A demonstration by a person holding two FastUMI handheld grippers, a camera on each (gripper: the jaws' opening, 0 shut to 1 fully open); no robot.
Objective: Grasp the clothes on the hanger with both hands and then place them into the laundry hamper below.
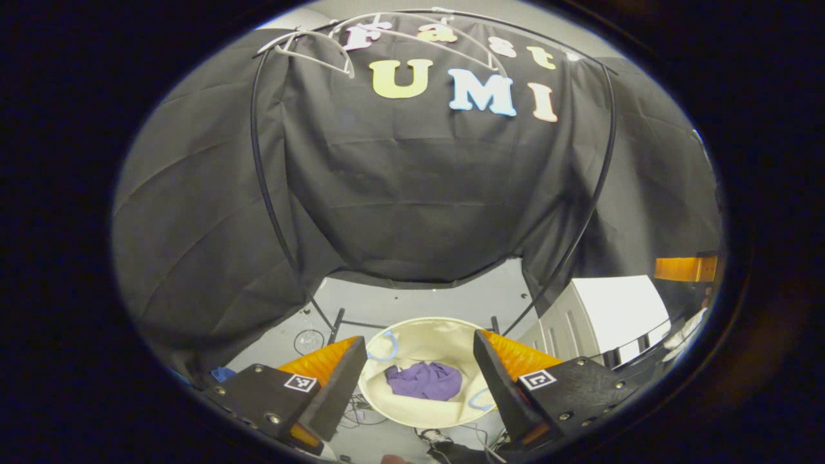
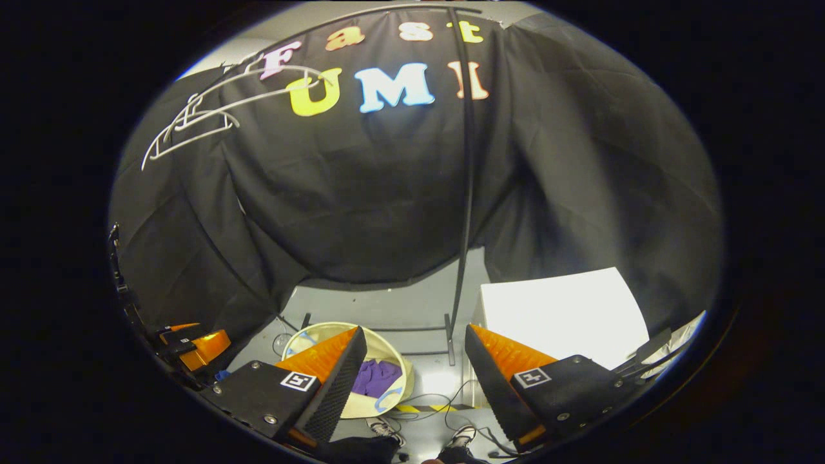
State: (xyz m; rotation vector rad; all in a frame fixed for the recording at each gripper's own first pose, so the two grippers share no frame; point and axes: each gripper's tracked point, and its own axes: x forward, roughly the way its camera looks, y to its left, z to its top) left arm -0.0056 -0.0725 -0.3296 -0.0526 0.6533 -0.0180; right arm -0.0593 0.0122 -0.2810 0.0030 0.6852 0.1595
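A purple garment lies crumpled inside the round cream laundry hamper on the floor, straight below my left gripper. That gripper is open, with nothing between its fingers. White hangers hang bare on the black rack's top rail. In the right gripper view the hamper with the purple garment sits low and left, partly behind my left finger. My right gripper is open and holds nothing. The bare hangers are at the upper left, and the other gripper shows at the far left edge.
The rack's black poles rise in front of the cloth wall. A white cabinet stands to the right of the hamper. Cables trail over the grey floor, and a person's shoes show at the bottom.
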